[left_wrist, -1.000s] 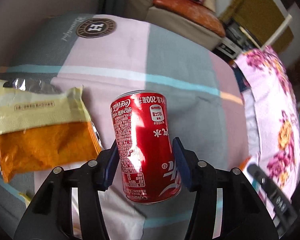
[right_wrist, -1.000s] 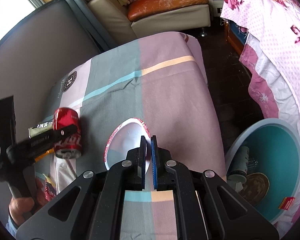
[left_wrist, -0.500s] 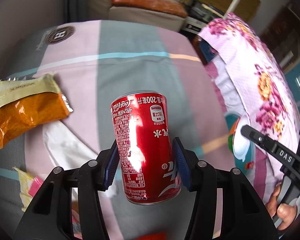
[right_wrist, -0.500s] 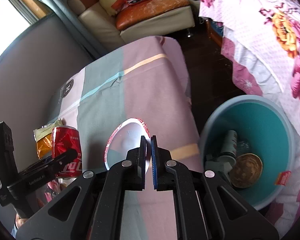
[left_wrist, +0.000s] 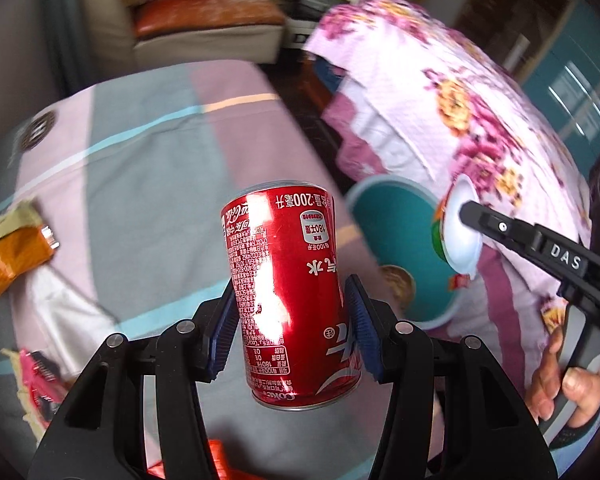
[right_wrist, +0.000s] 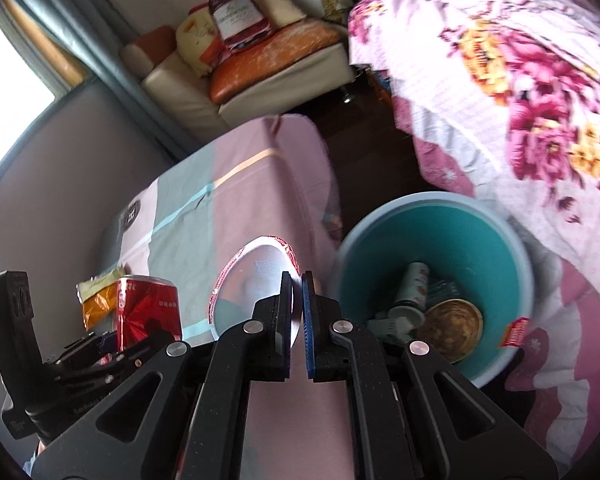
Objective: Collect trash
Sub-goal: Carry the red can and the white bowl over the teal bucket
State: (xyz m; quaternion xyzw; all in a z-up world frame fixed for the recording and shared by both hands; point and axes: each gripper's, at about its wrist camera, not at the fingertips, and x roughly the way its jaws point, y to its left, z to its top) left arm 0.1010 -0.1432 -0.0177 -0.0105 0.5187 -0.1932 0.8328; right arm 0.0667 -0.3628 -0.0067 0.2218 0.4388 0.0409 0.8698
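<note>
My left gripper (left_wrist: 292, 324) is shut on a red soda can (left_wrist: 288, 292), held upright above the checked cloth (left_wrist: 148, 160). The can also shows in the right wrist view (right_wrist: 146, 306). My right gripper (right_wrist: 297, 320) is shut on the rim of a white paper bowl with red print (right_wrist: 256, 284), held on edge. In the left wrist view the bowl (left_wrist: 458, 230) hangs over the teal bin (left_wrist: 392, 232). The bin (right_wrist: 460, 240) stands on the floor beside the table and holds a can, a bottle and a round lid.
An orange and yellow snack bag (left_wrist: 10, 248), a white wrapper (left_wrist: 60, 308) and a pink wrapper (left_wrist: 36, 372) lie on the cloth at left. A flowered pink blanket (right_wrist: 520, 80) rises right of the bin. A sofa (right_wrist: 260, 68) stands behind.
Both grippers have swung right toward the bin with their loads. The bin is now nearer and more central in both views; the snack bag has slid to the left edge.
</note>
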